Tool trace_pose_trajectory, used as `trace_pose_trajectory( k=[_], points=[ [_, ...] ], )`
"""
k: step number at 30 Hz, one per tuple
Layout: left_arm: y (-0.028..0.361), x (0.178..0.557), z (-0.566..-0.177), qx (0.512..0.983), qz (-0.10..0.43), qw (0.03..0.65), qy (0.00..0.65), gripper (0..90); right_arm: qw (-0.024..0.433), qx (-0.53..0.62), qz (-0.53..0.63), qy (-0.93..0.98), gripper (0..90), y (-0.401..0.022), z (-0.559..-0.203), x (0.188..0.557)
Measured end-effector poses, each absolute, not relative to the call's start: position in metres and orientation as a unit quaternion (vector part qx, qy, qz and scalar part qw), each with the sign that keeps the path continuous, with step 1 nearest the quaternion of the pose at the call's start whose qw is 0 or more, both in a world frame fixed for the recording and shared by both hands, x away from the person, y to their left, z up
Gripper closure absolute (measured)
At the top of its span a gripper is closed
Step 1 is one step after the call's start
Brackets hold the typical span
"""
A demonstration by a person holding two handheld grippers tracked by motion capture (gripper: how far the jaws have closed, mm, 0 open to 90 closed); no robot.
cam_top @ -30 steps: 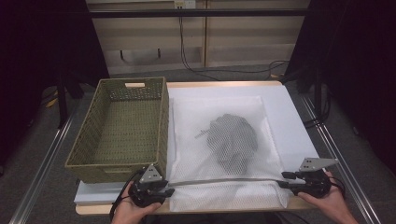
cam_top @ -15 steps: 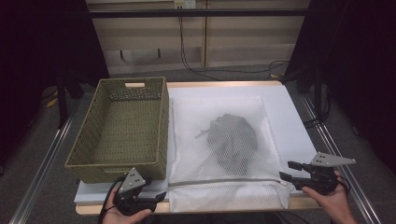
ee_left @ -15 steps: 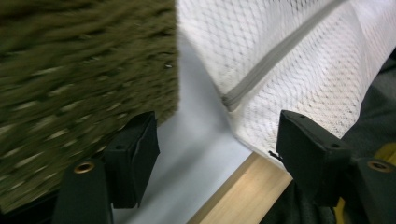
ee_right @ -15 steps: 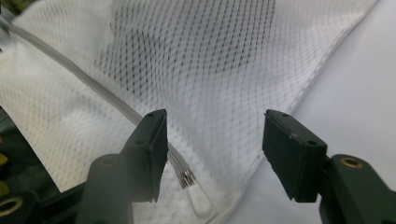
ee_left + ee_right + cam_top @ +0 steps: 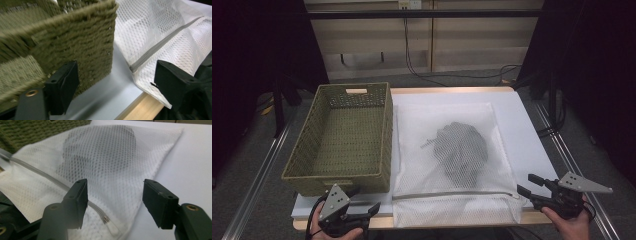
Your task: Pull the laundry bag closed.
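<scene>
We are holding the left gripper [image 5: 371, 212] at the near left corner and the right gripper [image 5: 526, 186] at the near right, both with jaws just opened wide, nothing between them. The mesh laundry bag [image 5: 452, 160] is lying flat between them with its zipper [image 5: 457, 194] looking closed and a dark garment [image 5: 460, 150] inside. We are judging the zipping done; the woven basket [image 5: 343, 172] at far left is standing empty, so moving the bag there may remain

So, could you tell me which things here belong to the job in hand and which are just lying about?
In the job:
- white mesh laundry bag, zipper closed, dark garment inside
- left gripper, jaws just opened, nothing between them
- right gripper, jaws just opened, nothing between them

Lying about:
- woven green basket, beside the bag
- cables on the floor beyond the table
</scene>
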State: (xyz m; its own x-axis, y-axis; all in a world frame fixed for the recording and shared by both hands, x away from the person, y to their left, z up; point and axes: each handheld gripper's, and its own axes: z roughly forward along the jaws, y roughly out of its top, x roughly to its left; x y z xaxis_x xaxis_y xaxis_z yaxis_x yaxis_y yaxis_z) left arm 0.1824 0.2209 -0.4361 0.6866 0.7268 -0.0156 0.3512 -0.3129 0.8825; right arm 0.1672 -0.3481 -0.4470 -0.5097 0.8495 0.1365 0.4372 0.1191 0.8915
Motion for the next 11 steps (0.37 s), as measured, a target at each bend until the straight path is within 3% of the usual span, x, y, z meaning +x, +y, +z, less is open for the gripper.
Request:
trace_pose_trajectory(
  k=[11],
  points=[
    [0.2182, 0.1874, -0.4354, 0.770, 0.186, 0.502, 0.348, 15.7, 0.206, 0.443, 0.485, 0.725, 36.1, -0.3480, -0.4524, 0.1655]
  ],
)
